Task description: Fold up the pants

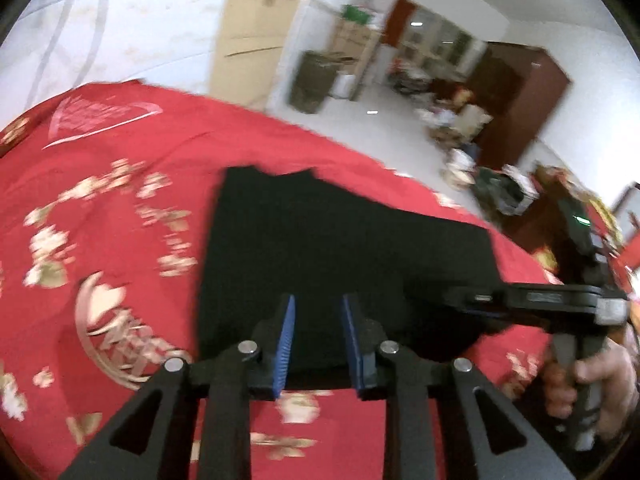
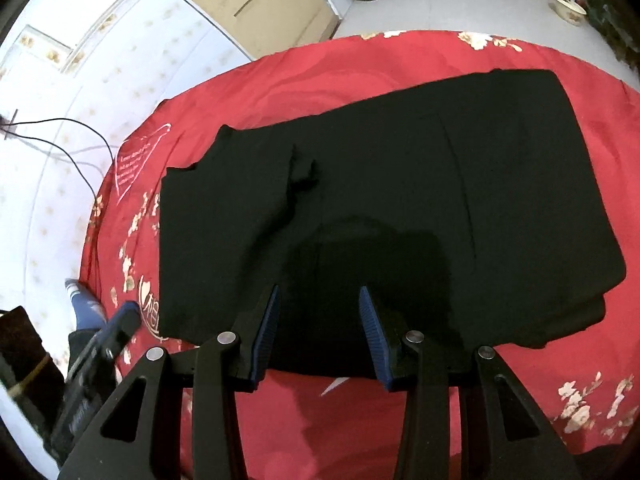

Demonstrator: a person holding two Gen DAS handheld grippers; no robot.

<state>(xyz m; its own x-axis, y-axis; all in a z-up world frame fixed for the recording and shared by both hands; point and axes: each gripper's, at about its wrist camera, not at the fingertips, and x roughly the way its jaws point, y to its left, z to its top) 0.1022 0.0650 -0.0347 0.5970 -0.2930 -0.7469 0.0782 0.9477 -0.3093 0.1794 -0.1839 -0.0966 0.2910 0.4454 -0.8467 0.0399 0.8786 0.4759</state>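
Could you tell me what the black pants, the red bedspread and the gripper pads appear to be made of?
Black pants: matte woven cloth, probably; it lies limp with soft creases.
Red bedspread: smooth printed fabric, slightly sheeny, with pale floral motifs.
Blue pads on the right gripper: ribbed, likely rubber or soft plastic.

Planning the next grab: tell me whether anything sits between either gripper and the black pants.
Nothing visible does. The black pants lie folded flat on the red bedspread, with nothing on top. The right gripper and left gripper both hover open just above the near edge, with nothing between their jaws.
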